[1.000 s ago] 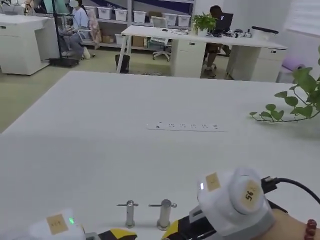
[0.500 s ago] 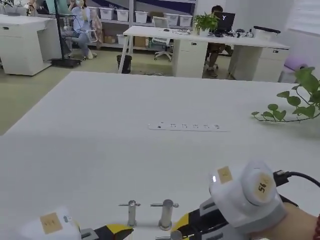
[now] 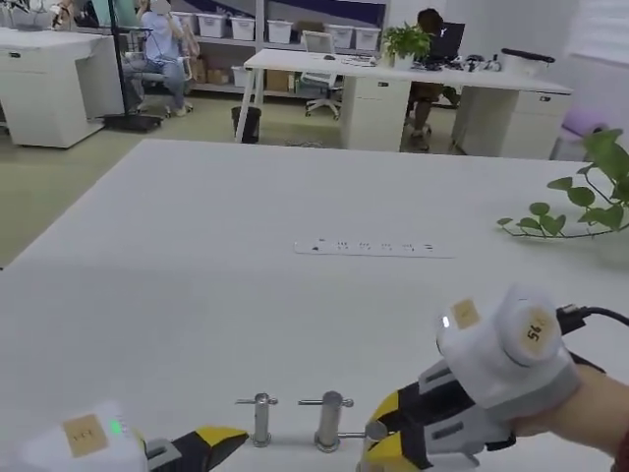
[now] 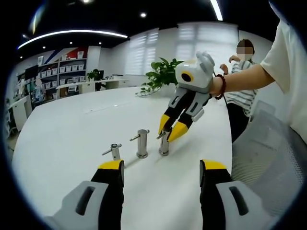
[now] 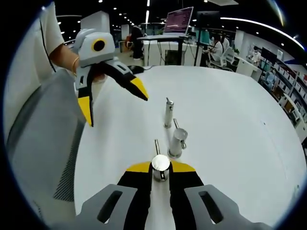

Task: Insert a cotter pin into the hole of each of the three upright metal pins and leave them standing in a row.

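- Silver metal: three upright pins (image 4: 142, 143) found in row on white table (image 3: 295, 197), wire cotter pin (image 5: 156, 143) through each.
- Yellow-tipped right gripper (image 5: 160, 167) shifted rightward, uncovering end pin (image 4: 164, 148); jaws clenched on it.
- Yellow-tipped left gripper (image 4: 162, 165) jaws released, empty.
- Judged: only release outstanding.

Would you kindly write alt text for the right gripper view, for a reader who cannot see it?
The right gripper grips a metal pin by its head, over a white table. A second pin and a third pin stand in line beyond it, and the open left gripper hovers at upper left.
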Available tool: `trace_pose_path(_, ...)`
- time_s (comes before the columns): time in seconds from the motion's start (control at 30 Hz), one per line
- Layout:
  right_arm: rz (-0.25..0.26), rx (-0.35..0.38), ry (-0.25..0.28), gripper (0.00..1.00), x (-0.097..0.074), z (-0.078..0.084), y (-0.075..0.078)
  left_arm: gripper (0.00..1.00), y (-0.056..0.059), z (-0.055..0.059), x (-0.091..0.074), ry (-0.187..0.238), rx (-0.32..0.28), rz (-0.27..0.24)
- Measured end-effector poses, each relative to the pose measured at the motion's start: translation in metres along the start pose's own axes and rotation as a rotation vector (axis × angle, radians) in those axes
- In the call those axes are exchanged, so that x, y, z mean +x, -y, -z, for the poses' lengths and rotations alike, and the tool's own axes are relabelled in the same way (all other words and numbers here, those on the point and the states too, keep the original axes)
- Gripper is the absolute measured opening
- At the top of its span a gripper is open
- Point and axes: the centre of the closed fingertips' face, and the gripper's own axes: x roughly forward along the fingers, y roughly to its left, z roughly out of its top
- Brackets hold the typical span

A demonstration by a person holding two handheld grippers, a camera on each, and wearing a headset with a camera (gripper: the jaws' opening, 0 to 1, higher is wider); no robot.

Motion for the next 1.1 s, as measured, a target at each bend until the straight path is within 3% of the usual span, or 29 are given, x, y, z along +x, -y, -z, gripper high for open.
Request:
trace_pose_path(0.43, 0.016, 0.012, -0.018, 0.13, -0.006, 0.009, 0.019, 0.74, -0.010, -0.005, -0.007, 0.014, -0.009, -0.025)
trace_pose_path(1.1, 0.018, 0.028, -0.017, 0.13, -0.008, 0.017, 0.039, 0.74, -0.012, -0.003, -0.010, 0.012, -0.027, -0.039)
